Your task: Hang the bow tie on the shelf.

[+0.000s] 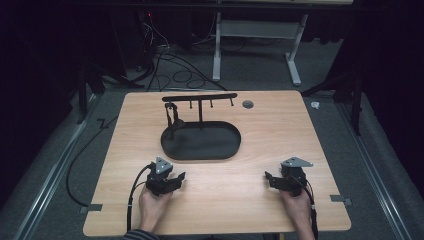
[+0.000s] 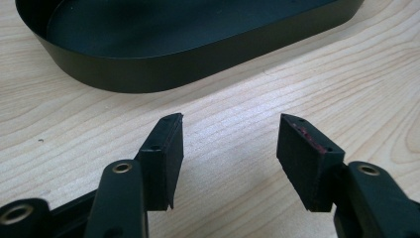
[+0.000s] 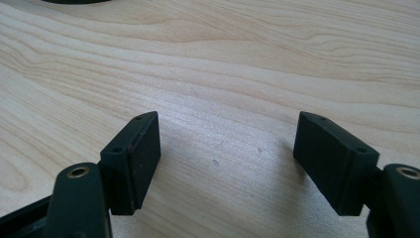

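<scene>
High view: left gripper [image 1: 176,178] and right gripper [image 1: 270,178] rest on the pale wooden table [image 1: 280,130], near the black oval metal tray [image 1: 172,147] with its hook rack [image 1: 200,97].

Left gripper view: jaws wide apart, empty; tray just ahead.

Right gripper view: jaws wide apart, empty. Nothing looks started.

I see my left hand [image 1: 152,202] at seven o'clock, gripping the left gripper [image 1: 176,178], which points toward two o'clock. Its fingers [image 2: 166,153] stand well apart with nothing between them. My right hand [image 1: 298,207] at five o'clock grips the right gripper [image 1: 269,178], aimed at ten o'clock, fingers [image 3: 136,153] spread wide and bare.
</scene>
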Tool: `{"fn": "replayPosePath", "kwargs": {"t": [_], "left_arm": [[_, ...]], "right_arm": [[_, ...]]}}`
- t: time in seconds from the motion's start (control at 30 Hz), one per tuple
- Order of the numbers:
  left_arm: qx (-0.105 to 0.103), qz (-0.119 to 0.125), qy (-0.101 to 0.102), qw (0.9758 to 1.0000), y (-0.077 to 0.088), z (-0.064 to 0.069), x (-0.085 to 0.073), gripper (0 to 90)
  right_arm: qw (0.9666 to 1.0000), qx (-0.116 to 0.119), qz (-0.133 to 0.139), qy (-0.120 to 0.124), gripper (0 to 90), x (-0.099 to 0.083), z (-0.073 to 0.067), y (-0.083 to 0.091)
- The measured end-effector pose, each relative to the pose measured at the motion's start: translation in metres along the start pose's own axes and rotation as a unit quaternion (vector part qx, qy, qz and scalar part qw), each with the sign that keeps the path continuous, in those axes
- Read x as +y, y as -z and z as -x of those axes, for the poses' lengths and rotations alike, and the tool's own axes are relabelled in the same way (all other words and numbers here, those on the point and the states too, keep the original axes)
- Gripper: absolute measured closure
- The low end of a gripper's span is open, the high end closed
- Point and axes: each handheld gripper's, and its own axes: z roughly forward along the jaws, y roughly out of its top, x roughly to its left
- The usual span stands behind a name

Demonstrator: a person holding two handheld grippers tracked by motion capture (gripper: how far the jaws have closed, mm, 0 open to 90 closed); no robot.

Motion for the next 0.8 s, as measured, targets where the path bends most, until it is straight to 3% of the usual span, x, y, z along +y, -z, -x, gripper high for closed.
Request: {"fn": "replayPosePath", "kwargs": {"t": [0.37, 0.57, 0.8], "left_arm": [[0.022, -0.006, -0.017, 0.9996, -0.0081, 0.0029, -0.0031, 42.0], [0.026, -0.005, -0.006, 0.9996, -0.009, 0.0013, -0.005, 37.7], [0.023, -0.006, -0.008, 0.9997, -0.0092, 0.0014, -0.005, 34.2]], "right_arm": [[1.0, 0.0, 0.0, 0.0, 27.6, 0.0, 0.0, 0.0], [1.0, 0.0, 0.0, 0.001, 27.6, 0.0, 0.0, 0.0], [1.0, 0.0, 0.0, 0.001, 27.6, 0.0, 0.0, 0.0]]}}
